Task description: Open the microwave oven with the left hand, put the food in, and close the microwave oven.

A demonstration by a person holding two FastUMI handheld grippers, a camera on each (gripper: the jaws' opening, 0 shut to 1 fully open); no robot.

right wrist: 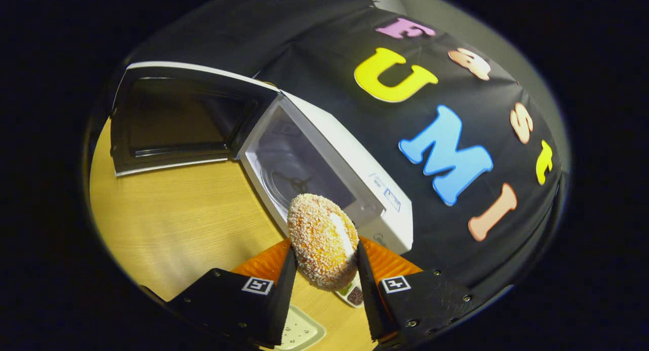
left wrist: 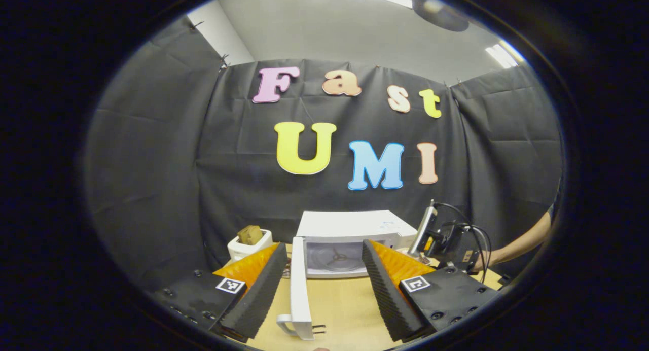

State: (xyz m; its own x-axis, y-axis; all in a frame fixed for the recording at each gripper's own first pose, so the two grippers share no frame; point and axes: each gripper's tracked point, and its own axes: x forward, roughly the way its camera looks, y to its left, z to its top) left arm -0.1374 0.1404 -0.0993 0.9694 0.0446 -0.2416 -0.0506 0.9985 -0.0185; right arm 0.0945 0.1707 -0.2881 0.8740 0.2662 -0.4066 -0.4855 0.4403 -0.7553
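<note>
The white microwave [left wrist: 350, 223] stands at the back of the wooden table with its door [left wrist: 299, 290] swung wide open toward me, handle nearest. My left gripper [left wrist: 322, 290] is open and holds nothing, one finger on each side of the door's edge without touching it. In the right gripper view, my right gripper [right wrist: 324, 252] is shut on a round crumb-coated piece of food [right wrist: 322, 242], held in the air just in front of the microwave [right wrist: 390, 209]. Its open cavity [right wrist: 299, 173] with the turntable lies right behind the food. The right gripper [left wrist: 441, 239] hangs to the right of the oven.
A white toaster [left wrist: 248, 244] with a slice of bread stands left of the microwave. An arm [left wrist: 517, 244] reaches in from the right. Below the held food, a white tray [right wrist: 304, 330] and a small dish [right wrist: 353, 293] lie on the table [right wrist: 177, 214]. The open door [right wrist: 172, 117] juts out left.
</note>
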